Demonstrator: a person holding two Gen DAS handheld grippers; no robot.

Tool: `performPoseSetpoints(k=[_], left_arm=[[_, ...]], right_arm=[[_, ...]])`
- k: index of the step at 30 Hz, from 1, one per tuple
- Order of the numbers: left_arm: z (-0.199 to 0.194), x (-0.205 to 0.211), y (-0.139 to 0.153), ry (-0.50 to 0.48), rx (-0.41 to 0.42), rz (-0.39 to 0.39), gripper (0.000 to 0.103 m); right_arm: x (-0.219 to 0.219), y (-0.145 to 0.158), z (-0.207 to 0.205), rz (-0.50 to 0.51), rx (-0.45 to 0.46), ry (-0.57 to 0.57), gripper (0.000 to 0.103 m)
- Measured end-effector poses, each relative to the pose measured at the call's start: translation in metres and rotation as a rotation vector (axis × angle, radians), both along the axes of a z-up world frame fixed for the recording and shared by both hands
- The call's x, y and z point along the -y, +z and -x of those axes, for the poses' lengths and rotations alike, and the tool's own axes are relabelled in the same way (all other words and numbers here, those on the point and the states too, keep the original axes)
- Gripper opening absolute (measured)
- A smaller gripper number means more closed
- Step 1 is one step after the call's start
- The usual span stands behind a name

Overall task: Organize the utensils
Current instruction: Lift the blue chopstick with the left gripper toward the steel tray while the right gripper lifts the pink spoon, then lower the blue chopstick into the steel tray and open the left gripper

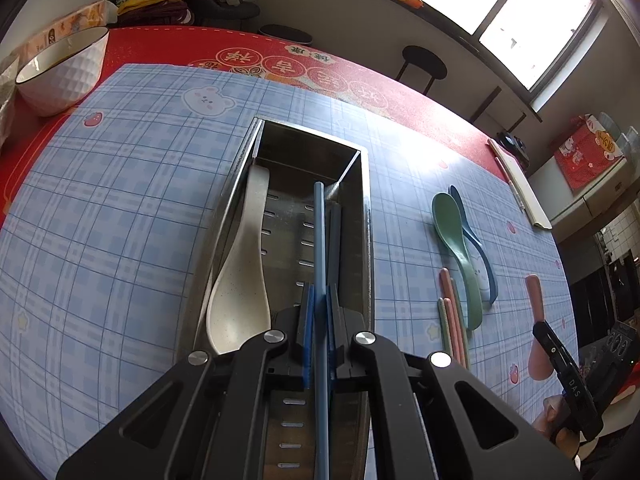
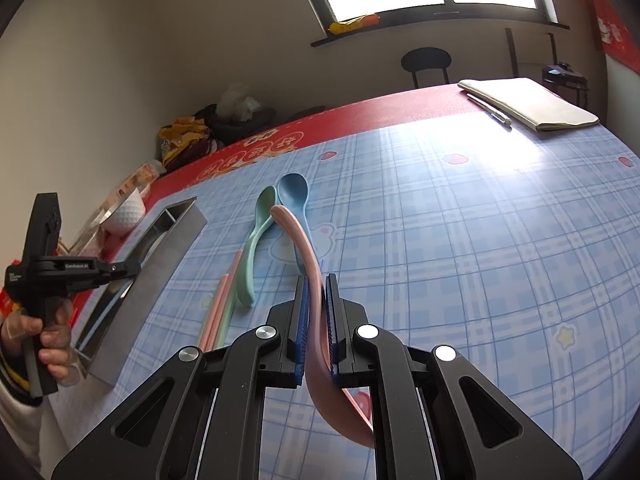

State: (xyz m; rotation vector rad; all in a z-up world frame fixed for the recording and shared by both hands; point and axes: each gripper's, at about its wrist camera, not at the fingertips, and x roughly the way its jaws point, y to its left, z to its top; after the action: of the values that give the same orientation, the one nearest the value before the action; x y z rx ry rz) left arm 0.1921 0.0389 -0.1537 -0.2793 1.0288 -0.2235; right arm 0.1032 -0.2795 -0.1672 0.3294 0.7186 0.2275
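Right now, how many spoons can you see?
4: a speckled white spoon in the metal tray, a green spoon and a blue spoon lying on the checked mat, a pink spoon held in the right gripper.

Open mat [image 2: 460,240] right of spoons [image 2: 280,208]; tray [image 1: 360,216] leftward.

2 spoons [image 1: 460,248] lie on the mat [image 1: 120,200], right of the metal box [image 1: 360,216].
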Motion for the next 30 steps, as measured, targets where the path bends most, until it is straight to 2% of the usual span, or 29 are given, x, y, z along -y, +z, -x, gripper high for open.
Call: performPoseSetpoints(k=[11,14,16,18,19,21,23,26,30], left_arm=[[-0.005,0.007,-0.009,-0.046,-0.049,0.015,0.007],[0.001,0.004,0.000,-0.065,-0.011,0.006,0.009],[0.011,0.006,0.012,-0.100,0.047,-0.022,0.015],[0.024,0.007,0.025,-0.135,0.127,-0.074,0.033],[0.031,0.006,0.030,-0.147,0.170,-0.105,0.037],[0.044,0.002,0.039,-0.167,0.258,-0.157,0.053],[0.055,-0.005,0.043,-0.176,0.328,-0.190,0.061],[0.064,-0.016,0.042,-0.189,0.395,-0.213,0.073],[0.066,-0.029,0.030,-0.167,0.430,-0.238,0.089]], right_arm=[[0.000,-0.001,-0.002,-0.006,-0.010,-0.001,0.009],[0.000,-0.002,-0.002,0.000,-0.014,-0.001,0.008],[-0.001,-0.002,-0.003,0.006,-0.017,-0.002,0.008],[-0.002,-0.002,-0.003,0.012,-0.020,-0.004,0.008],[-0.002,-0.003,-0.004,0.014,-0.021,-0.006,0.008],[-0.003,-0.003,-0.004,0.018,-0.023,-0.010,0.008],[-0.004,-0.003,-0.005,0.025,-0.028,-0.015,0.008],[-0.006,-0.004,-0.006,0.042,-0.039,-0.026,0.008],[-0.007,-0.004,-0.008,0.068,-0.054,-0.053,0.008]])
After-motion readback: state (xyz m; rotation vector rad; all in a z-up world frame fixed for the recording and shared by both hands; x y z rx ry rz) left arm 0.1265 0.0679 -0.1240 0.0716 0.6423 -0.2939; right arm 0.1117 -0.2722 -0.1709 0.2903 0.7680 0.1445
